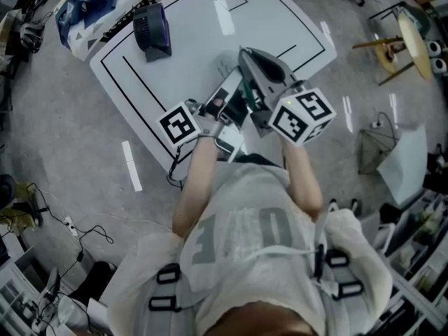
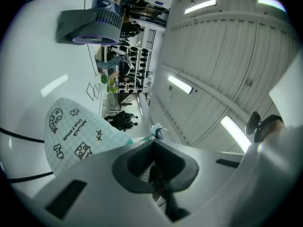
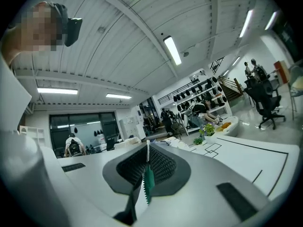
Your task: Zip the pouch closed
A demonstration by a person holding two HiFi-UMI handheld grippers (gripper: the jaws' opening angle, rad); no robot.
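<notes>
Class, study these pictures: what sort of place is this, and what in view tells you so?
Probably a big open lab or workshop hall, not a home: a white table marked with black lines, long strip lights on a high panelled ceiling, and wall racks and an office chair in the background.

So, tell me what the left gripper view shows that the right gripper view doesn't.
Only the left gripper view: the checked, doodle-printed pouch running into the left gripper's shut jaws, and a grey fan on the table. Only the right gripper view: a green toothed zip strip pinched in the right gripper's shut jaws. Both: the white, black-lined table and ceiling light strips.
</notes>
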